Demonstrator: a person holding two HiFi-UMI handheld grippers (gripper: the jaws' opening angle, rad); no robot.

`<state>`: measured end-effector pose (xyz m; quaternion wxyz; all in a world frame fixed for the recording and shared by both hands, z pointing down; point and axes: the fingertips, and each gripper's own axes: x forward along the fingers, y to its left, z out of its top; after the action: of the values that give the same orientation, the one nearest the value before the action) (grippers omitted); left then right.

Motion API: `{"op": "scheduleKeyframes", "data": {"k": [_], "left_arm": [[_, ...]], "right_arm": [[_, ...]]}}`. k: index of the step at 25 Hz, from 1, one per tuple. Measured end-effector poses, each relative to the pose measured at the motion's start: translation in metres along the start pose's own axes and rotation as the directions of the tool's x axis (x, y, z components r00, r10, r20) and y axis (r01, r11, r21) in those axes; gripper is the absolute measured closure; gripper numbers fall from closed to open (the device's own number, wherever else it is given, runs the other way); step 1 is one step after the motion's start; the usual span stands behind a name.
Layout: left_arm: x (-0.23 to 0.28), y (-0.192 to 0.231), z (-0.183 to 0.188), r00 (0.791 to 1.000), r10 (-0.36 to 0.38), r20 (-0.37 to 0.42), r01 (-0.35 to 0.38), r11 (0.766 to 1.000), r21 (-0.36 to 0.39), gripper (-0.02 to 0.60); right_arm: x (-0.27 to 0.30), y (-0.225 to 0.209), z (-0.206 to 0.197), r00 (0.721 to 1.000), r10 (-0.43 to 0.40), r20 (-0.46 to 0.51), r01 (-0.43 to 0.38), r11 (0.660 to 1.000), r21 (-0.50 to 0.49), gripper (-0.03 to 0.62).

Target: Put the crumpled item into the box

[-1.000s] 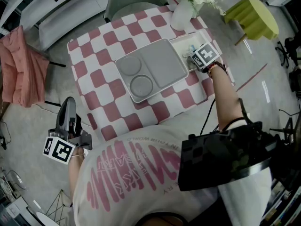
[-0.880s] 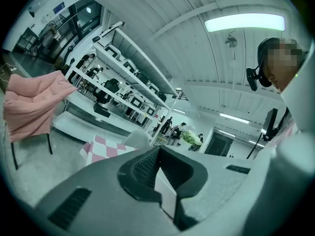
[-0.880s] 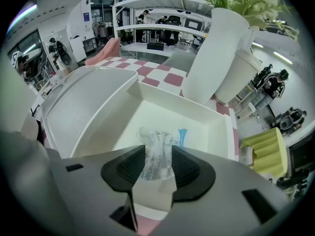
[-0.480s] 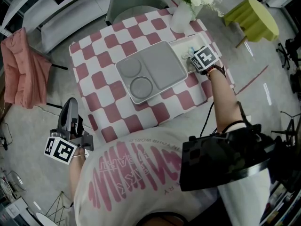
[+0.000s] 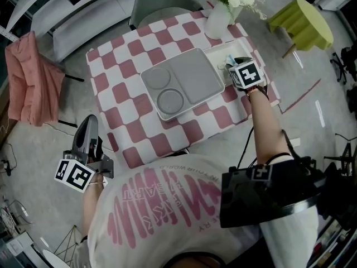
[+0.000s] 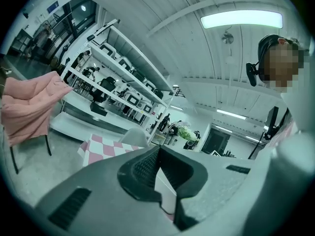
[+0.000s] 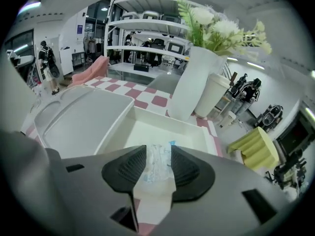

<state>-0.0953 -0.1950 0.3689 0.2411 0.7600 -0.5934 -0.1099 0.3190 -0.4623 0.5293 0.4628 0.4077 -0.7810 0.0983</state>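
Note:
The crumpled item [image 7: 157,173] is a white wrapper with blue print. It lies on the floor of the white box [image 7: 194,128] and shows through the gap of my right gripper [image 7: 158,150]. That gripper's jaws are closing, with the pads still apart from the wrapper. In the head view the right gripper [image 5: 232,65] hangs over the box [image 5: 218,51] at the table's right edge. My left gripper [image 5: 89,125] is off the table at the lower left. Its jaws [image 6: 158,149] meet at the tips with nothing between them.
A grey tray [image 5: 192,77] with two round recesses lies beside the box on the red-and-white checked table [image 5: 125,57]. A white vase with flowers [image 5: 218,17] stands just behind the box. A pink cloth [image 5: 30,82] hangs at the left and a yellow-green stool [image 5: 301,18] is at the right.
The right gripper stays over the box with hardly any shift. The left gripper has not moved. The head view has drifted slightly.

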Motion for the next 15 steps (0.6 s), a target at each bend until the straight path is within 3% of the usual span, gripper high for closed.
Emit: {"op": "scheduleKeyframes", "data": {"k": [4, 8, 11, 15], "left_arm": [[0.012, -0.007, 0.002, 0.996, -0.082, -0.021, 0.082, 0.997, -0.003, 0.574], [0.031, -0.025, 0.014, 0.980, -0.201, -0.011, 0.201, 0.980, -0.007, 0.574], [0.038, -0.042, 0.023, 0.955, -0.296, -0.013, 0.296, 0.955, 0.003, 0.574], [0.032, -0.051, 0.024, 0.920, -0.391, -0.037, 0.391, 0.920, -0.013, 0.574]], "right_arm": [[-0.034, 0.006, 0.010, 0.990, -0.069, 0.123, 0.054, 0.991, 0.123, 0.484], [-0.080, 0.021, 0.013, 0.957, -0.119, 0.264, 0.036, 0.953, 0.302, 0.550], [-0.117, 0.031, 0.020, 0.917, -0.176, 0.358, 0.024, 0.919, 0.393, 0.568], [-0.172, 0.056, 0.031, 0.839, -0.254, 0.481, -0.024, 0.866, 0.499, 0.577]]}}
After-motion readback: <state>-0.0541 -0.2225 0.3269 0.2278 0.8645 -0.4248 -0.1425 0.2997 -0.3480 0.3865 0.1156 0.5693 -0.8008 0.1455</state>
